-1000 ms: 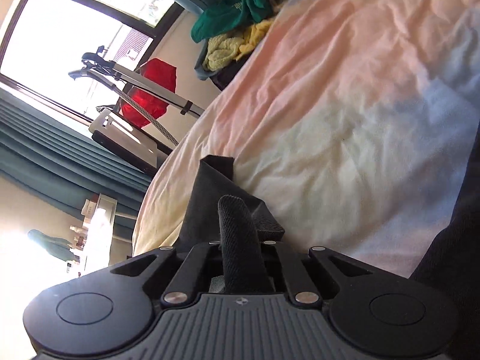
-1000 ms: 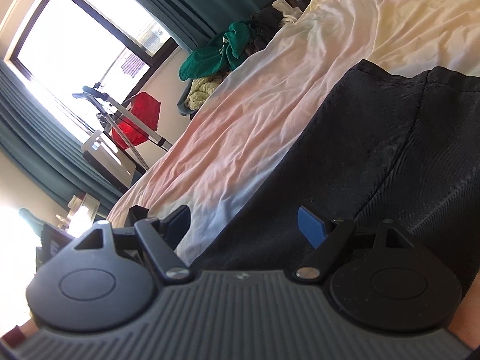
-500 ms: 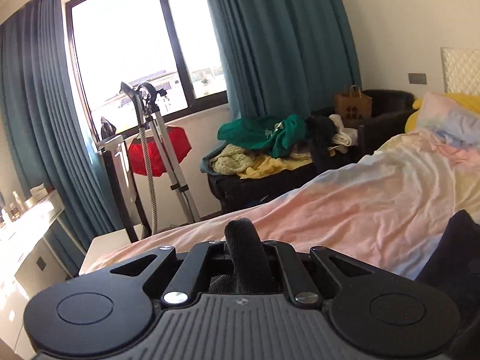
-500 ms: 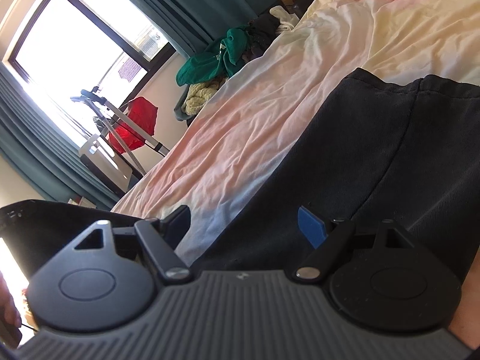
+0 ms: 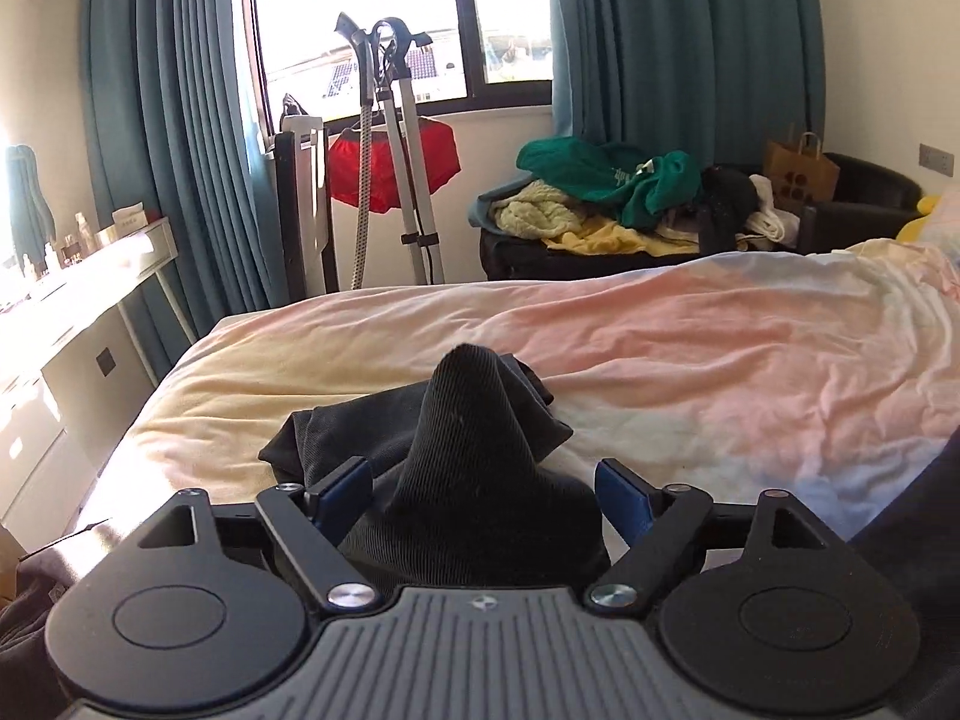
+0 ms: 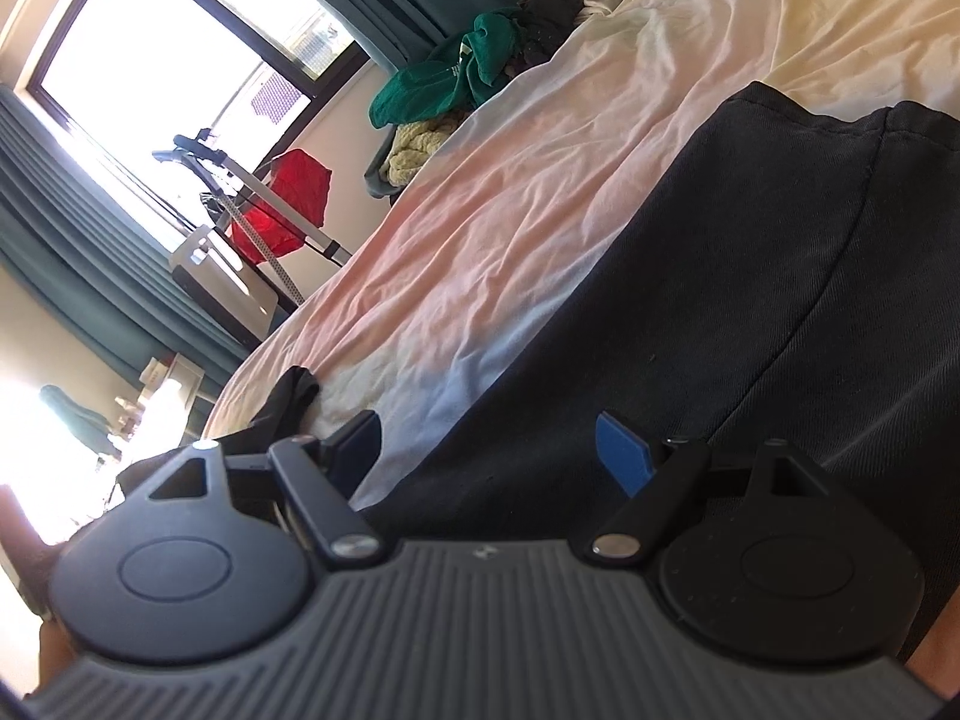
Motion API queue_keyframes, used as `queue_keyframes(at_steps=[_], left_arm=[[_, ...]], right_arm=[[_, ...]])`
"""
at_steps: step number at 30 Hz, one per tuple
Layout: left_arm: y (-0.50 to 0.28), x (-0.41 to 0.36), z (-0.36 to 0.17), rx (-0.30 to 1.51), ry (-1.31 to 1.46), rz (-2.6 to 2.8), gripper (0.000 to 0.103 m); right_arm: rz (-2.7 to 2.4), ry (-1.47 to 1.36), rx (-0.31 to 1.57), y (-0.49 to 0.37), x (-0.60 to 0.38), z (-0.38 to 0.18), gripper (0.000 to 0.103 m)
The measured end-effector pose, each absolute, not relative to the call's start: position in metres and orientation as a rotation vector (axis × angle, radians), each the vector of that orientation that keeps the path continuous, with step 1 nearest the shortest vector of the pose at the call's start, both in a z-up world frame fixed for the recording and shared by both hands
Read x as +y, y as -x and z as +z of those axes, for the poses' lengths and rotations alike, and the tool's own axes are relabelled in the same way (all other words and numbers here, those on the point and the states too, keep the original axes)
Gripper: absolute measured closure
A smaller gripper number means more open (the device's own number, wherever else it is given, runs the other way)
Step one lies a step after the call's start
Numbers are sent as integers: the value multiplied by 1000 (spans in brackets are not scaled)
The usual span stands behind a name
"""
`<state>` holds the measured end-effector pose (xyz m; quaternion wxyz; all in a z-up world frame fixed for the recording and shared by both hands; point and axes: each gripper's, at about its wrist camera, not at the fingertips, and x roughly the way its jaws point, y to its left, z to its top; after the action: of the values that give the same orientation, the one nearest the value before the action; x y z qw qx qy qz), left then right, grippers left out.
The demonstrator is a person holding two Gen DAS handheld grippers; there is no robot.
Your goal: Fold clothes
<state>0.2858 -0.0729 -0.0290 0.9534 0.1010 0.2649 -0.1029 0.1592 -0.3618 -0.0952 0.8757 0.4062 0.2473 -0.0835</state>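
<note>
Between my left gripper's (image 5: 480,495) opening jaws a peak of one dark garment (image 5: 480,420) stands up, the pads clear of the cloth. The garment lies on the bed (image 5: 720,360), running across it to my right gripper (image 6: 498,450), whose jaws gape wide over the flat cloth, gripping nothing. I count two grippers.

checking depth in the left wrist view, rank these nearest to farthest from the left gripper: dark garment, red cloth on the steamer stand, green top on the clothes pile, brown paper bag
1. dark garment, bunched between the opening jaws of the left gripper
2. red cloth, left, under the window
3. green top, right of centre, beyond the bed
4. brown paper bag, far right; too close to call against the green top
</note>
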Motion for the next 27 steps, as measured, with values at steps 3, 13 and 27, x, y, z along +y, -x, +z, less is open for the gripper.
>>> queue_keyframes(at_steps=[3,13,27], left_arm=[[-260,-66,-26,537,-181,-224,12],[-153,-24,-24,513,-106,-170,10],[-89,37,-36,533,121,-48,10]], right_arm=[[-156,-841,520,-158,-358,-94,21],[-125,-827,518,-153,-351,-89,21],[57,-839,483,-158,-327,-92,28]])
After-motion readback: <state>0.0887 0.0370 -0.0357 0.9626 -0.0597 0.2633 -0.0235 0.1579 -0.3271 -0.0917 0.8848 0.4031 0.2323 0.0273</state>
